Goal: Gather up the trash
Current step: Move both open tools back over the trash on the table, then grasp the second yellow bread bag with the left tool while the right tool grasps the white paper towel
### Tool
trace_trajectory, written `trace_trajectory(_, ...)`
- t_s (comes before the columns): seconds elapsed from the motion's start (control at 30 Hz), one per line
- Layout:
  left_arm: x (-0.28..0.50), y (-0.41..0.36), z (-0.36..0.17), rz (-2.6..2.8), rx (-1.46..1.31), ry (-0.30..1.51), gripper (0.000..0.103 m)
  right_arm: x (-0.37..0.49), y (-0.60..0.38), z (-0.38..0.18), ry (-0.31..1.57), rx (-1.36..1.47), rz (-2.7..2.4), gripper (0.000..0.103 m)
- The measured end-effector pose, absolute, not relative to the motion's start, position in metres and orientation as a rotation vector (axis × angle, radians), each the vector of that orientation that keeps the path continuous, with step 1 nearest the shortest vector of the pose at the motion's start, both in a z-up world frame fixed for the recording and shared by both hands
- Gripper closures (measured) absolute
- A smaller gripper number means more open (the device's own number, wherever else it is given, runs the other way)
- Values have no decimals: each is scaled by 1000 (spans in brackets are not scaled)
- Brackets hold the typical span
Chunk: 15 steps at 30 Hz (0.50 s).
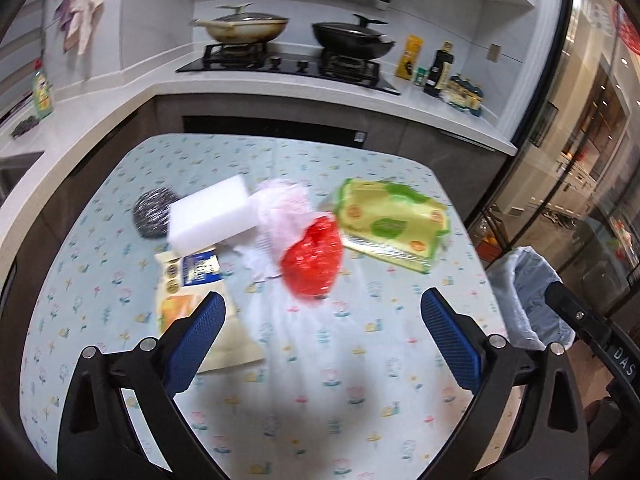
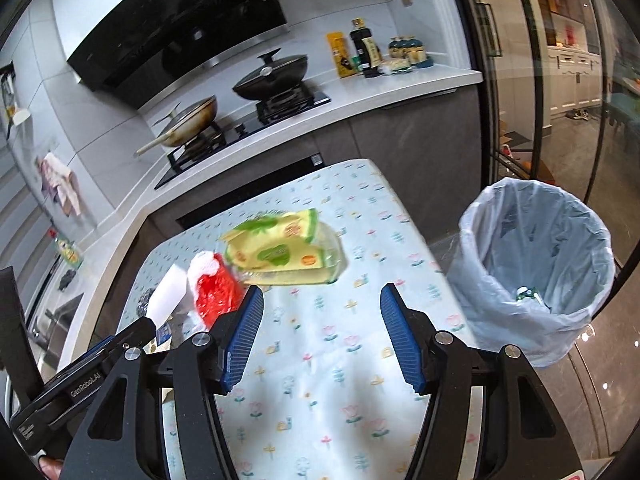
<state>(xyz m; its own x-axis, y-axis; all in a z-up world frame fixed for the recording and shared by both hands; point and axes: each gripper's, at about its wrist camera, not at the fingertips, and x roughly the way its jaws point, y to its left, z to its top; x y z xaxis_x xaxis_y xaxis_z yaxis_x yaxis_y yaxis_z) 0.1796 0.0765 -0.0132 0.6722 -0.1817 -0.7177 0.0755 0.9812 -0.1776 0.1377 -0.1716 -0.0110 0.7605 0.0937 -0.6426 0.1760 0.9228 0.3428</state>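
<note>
Trash lies in a heap on the flowered tablecloth (image 1: 320,360): a red plastic bag (image 1: 314,258), a green-and-yellow wrapper (image 1: 394,224), pink-white netting (image 1: 284,208), a cream snack packet (image 1: 200,300), a white foam block (image 1: 212,216) and a steel scourer (image 1: 154,212). My left gripper (image 1: 323,293) is open just short of the red bag, nothing between its pads. My right gripper (image 2: 322,291) is open and empty over the cloth, below the green-and-yellow wrapper (image 2: 280,252), with the red bag (image 2: 214,292) at its left. The lined bin (image 2: 532,260) stands beside the table at the right.
A small green item (image 2: 528,294) lies in the bin. Behind the table runs a counter with a hob (image 1: 288,66), two pans and bottles (image 1: 440,68). A glass door (image 2: 560,120) is at the right. The left gripper's body (image 2: 80,380) sits at the lower left of the right wrist view.
</note>
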Motion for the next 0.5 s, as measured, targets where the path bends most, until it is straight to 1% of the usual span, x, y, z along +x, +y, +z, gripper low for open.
trace_trajectory(0.23, 186, 132, -38, -59, -198, 875, 9, 155, -127, -21, 752, 370, 1, 44)
trace_trajectory(0.5, 198, 170, -67, -14, -261, 942, 9, 179, -88, -41, 811, 342, 47, 44)
